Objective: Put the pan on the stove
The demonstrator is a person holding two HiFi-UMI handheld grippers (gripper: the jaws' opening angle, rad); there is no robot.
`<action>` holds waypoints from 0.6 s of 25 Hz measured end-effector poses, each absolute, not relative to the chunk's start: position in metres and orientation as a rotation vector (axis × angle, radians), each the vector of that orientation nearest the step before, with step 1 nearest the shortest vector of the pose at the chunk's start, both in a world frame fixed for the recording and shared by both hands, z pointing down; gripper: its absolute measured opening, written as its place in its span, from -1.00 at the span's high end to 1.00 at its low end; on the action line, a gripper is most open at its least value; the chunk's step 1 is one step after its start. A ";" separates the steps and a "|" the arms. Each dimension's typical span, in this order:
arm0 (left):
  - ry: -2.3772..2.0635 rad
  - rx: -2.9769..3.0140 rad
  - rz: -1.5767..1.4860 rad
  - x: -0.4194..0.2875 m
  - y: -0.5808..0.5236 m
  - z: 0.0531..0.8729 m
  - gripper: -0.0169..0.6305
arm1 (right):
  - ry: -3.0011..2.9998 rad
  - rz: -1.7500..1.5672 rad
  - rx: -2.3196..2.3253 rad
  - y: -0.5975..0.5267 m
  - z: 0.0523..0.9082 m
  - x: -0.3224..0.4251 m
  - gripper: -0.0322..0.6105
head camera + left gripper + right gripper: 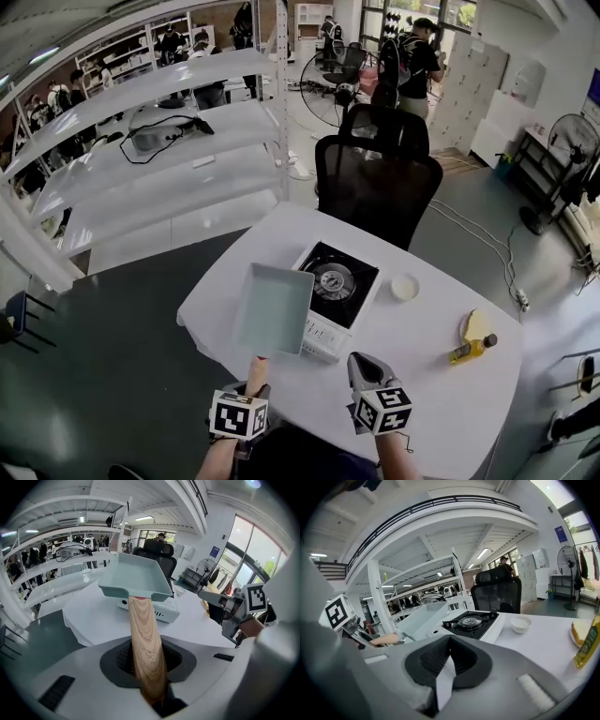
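A square pale-teal pan [274,307] with a wooden handle [255,373] hangs over the table, and its right edge overlaps the left side of the stove [345,277]. My left gripper [254,386] is shut on that handle [145,634]. In the left gripper view the pan [136,578] is above and in front of the white stove body [161,612]. The stove's black top and burner [471,619] are bare. My right gripper [362,364] hovers near the table's front edge, right of the pan [423,618], shut with nothing in it.
A small white bowl [404,287] sits right of the stove. An oil bottle [472,349] and a plate with bread [479,324] lie at the table's right. A black office chair [375,183] stands behind the table, with white shelving [150,141] at the back left.
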State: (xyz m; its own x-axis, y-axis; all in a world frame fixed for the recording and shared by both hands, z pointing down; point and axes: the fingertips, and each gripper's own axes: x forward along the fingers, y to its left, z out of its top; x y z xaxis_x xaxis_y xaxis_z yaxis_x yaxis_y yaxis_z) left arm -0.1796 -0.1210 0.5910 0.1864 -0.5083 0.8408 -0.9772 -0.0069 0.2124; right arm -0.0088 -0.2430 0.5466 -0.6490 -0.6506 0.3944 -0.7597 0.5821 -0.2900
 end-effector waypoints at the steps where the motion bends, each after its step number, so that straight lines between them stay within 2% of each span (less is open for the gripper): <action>1: -1.431 1.641 0.720 -0.181 -0.125 0.592 0.73 | -2.568 0.643 1.171 -0.244 0.546 -0.010 0.89; 15: -1.231 1.782 0.815 -0.183 -0.180 0.592 0.72 | -2.435 0.699 1.435 -0.252 0.552 0.001 0.89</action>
State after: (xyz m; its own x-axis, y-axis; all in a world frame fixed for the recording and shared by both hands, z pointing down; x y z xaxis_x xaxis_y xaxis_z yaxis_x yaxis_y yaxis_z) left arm -0.1835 -0.1799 0.5920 0.3171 -0.4276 0.8465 -0.9463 -0.2019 0.2524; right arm 0.0014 -0.2516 0.5519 -0.4945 -0.7587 0.4241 -0.8681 0.4070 -0.2841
